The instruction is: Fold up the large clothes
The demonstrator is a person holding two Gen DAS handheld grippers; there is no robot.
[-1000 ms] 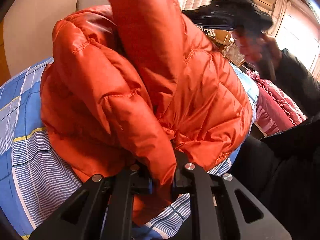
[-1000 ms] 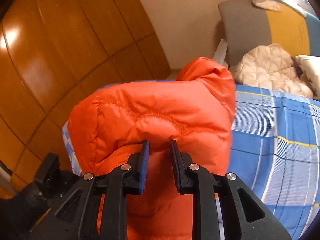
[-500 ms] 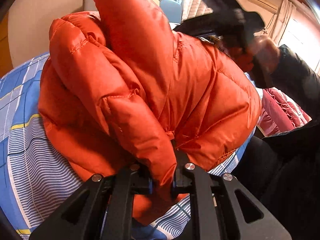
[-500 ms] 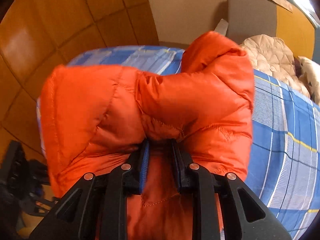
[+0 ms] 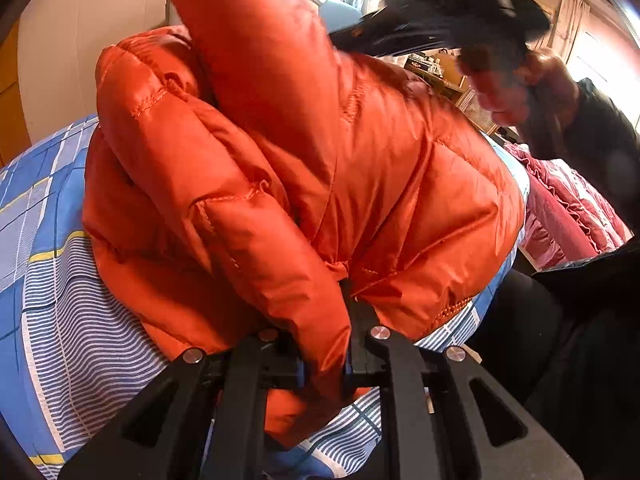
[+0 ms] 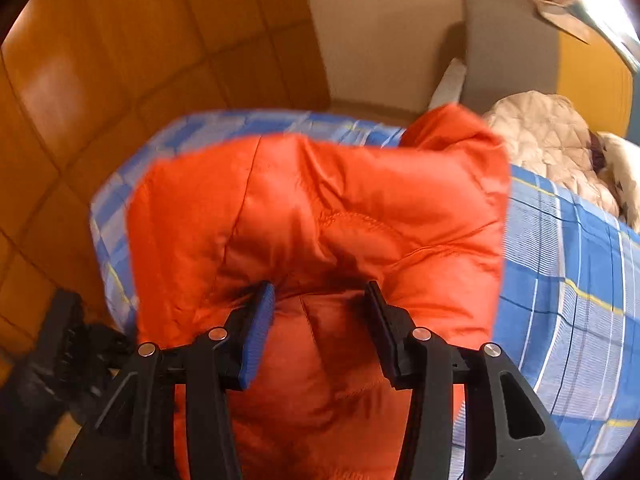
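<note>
Right tool (image 6: 320, 300) now spread, left tool (image 5: 324, 360) clamping orange jacket (image 5: 320, 184), seemingly at bed (image 5: 60, 340) edge

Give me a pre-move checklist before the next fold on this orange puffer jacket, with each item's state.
1. Left gripper shut on the orange jacket: ok.
2. Right gripper released, jaws apart around the fabric: ok.
3. Jacket bundle resting on the blue plaid bed: ok.
4. Bundle lying flat: not ok, it is bunched and puffed up.
5. Cream quilted garment apart from the jacket: ok.
6. Sleeves tucked inside: cannot tell.
</note>
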